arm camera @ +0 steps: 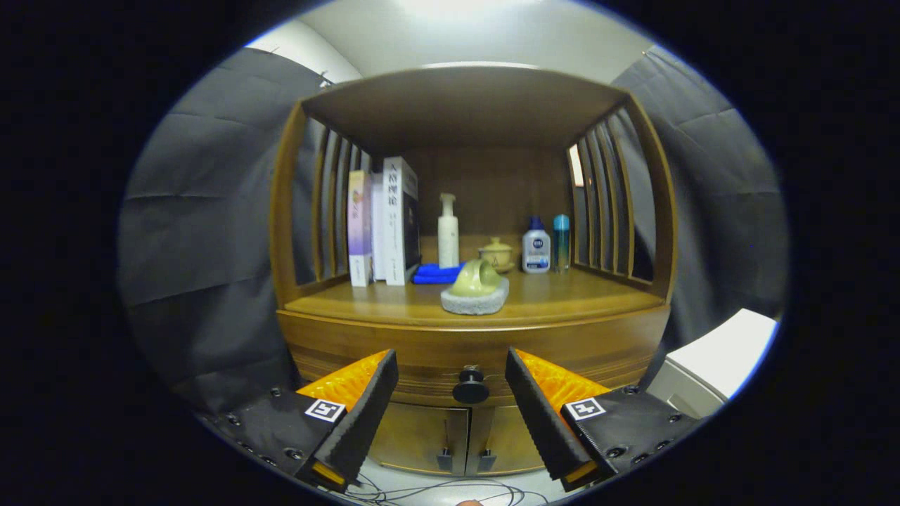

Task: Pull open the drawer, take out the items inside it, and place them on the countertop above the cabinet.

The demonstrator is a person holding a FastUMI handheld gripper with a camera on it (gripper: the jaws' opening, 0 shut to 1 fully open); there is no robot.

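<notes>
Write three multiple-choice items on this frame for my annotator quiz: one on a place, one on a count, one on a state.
1. The drawer knob sits:
A. between the hand-held gripper fingers
B. on the countertop
C. behind the books

2. Bottles on the countertop:
A. one
B. three
C. five

3. The drawer is:
A. shut
B. half open
C. removed

Key: 1 A, the knob shows in the open gap between the fingers. 2 B, a white pump bottle, a blue-capped one and a teal one. 3 A, its front sits flush.
</notes>
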